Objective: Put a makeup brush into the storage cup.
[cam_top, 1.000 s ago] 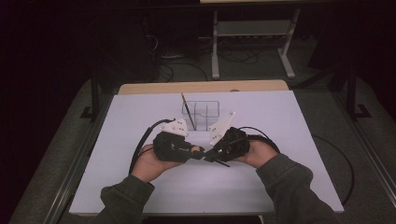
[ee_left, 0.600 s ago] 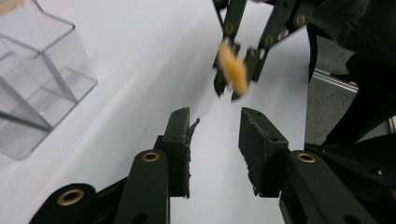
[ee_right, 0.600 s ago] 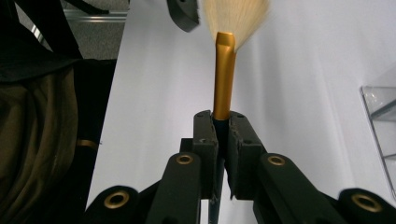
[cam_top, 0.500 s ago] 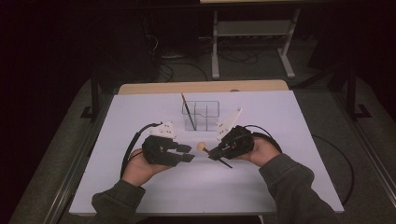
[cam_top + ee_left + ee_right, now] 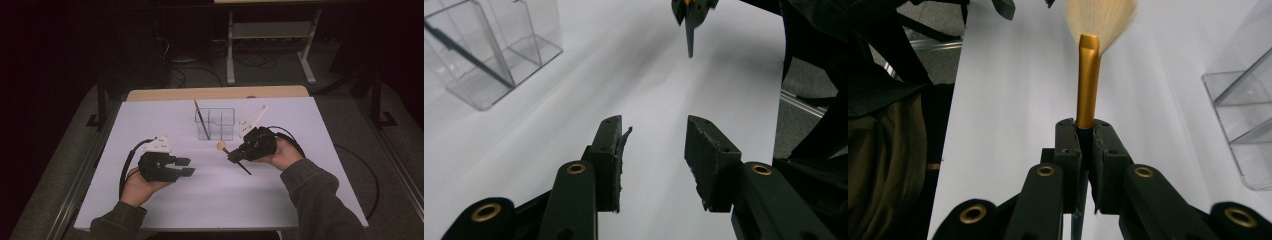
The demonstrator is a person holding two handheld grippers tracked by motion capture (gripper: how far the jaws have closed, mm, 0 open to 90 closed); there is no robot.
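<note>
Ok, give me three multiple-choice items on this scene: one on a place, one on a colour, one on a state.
1. Where does the thin dark brush stand?
A. In the clear plastic compartment holder
B. Flat on the white table
C. In the left hand-held gripper

2. What colour is the ferrule of the fan-bristled brush?
A. Silver
B. Gold
C. Red

3. How is the right hand-held gripper?
A. Open and empty
B. Lying on the table
C. Shut on the fan-bristled brush

Answers: 1 A, it leans inside the holder in the high view. 2 B, the right gripper view shows a gold sleeve under pale bristles. 3 C, its jaws clamp the handle, while the left jaws stand apart.
</note>
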